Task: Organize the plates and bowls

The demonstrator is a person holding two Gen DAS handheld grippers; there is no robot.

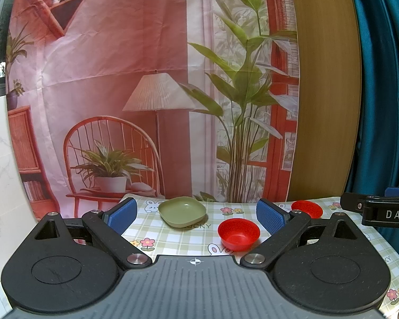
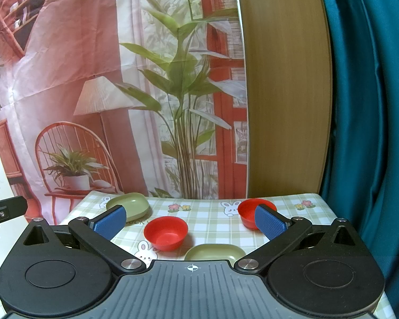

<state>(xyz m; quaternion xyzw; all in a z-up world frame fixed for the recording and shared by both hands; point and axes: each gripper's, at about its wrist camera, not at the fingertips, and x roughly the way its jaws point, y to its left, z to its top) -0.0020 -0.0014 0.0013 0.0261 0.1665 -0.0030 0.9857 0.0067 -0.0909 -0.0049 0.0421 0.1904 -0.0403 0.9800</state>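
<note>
While both tools (image 1: 196,216) (image 2: 191,222) gape, red bowl (image 2: 165,232) (seemingly untouched) lies between.

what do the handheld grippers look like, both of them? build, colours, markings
Both match. Left gripper and right gripper: black linkage arms with silver pivot screws, round black discs either side, a grey ribbed centre body with a small white crosshair mark. Blue textured pads line the jaws. The right gripper's side, seen from the left wrist view, carries white letters "DAS". No cables or sleeves visible.
</note>
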